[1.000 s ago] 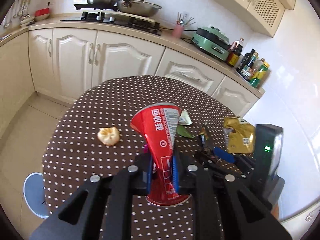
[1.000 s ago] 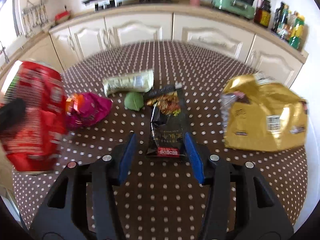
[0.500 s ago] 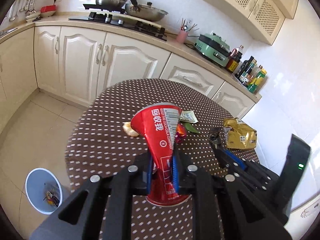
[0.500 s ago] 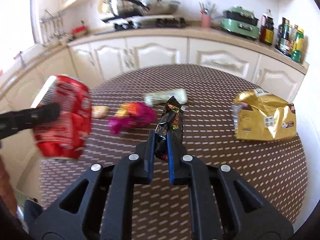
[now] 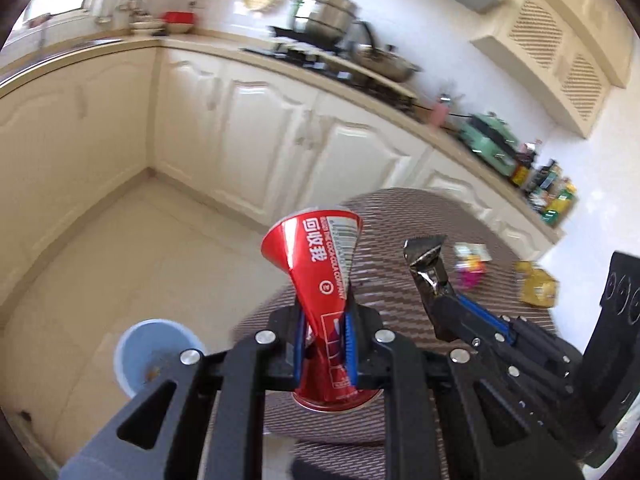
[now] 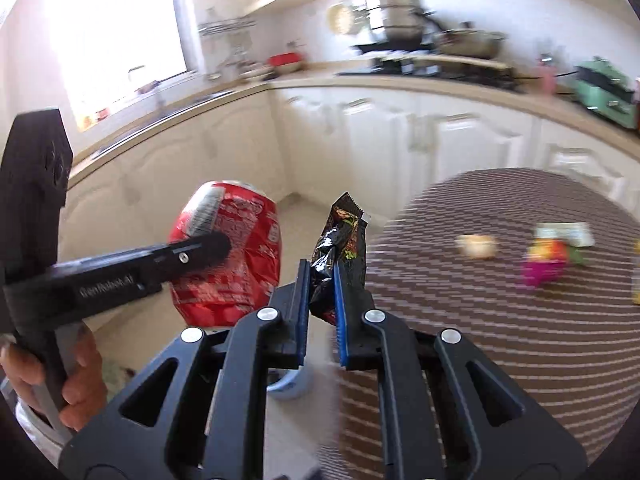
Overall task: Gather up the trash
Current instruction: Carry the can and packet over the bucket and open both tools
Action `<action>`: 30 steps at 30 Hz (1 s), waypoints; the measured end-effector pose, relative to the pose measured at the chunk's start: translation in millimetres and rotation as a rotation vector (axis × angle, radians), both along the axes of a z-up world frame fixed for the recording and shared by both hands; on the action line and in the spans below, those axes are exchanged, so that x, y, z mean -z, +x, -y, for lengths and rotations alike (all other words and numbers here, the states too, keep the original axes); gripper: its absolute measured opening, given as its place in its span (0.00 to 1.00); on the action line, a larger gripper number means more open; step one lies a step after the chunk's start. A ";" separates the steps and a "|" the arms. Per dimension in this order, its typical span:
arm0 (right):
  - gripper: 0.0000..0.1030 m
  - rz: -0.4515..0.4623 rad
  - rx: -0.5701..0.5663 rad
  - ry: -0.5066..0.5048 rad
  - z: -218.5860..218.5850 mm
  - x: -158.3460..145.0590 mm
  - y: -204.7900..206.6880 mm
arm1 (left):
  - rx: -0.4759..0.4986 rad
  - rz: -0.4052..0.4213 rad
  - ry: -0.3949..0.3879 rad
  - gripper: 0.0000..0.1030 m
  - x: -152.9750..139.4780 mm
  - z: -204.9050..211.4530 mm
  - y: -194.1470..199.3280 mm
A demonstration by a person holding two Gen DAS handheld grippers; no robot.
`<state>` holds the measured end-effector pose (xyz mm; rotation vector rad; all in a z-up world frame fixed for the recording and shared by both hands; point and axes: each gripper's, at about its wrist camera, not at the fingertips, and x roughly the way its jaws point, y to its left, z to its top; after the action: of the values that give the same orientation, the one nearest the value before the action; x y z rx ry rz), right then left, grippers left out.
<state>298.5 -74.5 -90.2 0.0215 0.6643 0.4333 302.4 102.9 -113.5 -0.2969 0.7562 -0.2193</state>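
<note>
My left gripper [image 5: 325,326] is shut on a crushed red cola can [image 5: 320,276], held in the air beyond the table's left edge; the can also shows in the right wrist view [image 6: 230,256]. My right gripper [image 6: 322,300] is shut on a black snack wrapper [image 6: 340,256], which also shows in the left wrist view [image 5: 426,262]. A light blue trash bin [image 5: 154,350] stands on the floor below and to the left of the can; its rim peeks out under the right gripper [image 6: 286,386].
The round brown dotted table [image 6: 500,320] carries an orange peel [image 6: 478,246], a pink wrapper [image 6: 544,264], a pale green packet [image 6: 564,234] and a gold bag [image 5: 538,286]. Cream cabinets [image 5: 280,140] and a tiled floor [image 5: 120,248] lie behind.
Both grippers swung left off the table toward the bin, carrying the can and the wrapper. The right gripper closed on the wrapper about a second ago and lifted it.
</note>
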 end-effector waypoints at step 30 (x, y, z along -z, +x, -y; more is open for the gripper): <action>0.11 -0.588 -0.169 -0.150 -223.0 327.2 130.7 | -0.310 -0.478 -0.064 0.16 317.7 -208.3 95.3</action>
<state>429.1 148.5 -417.4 -0.0520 1.2831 0.5435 397.7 311.2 -431.2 -0.5326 1.1621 0.1285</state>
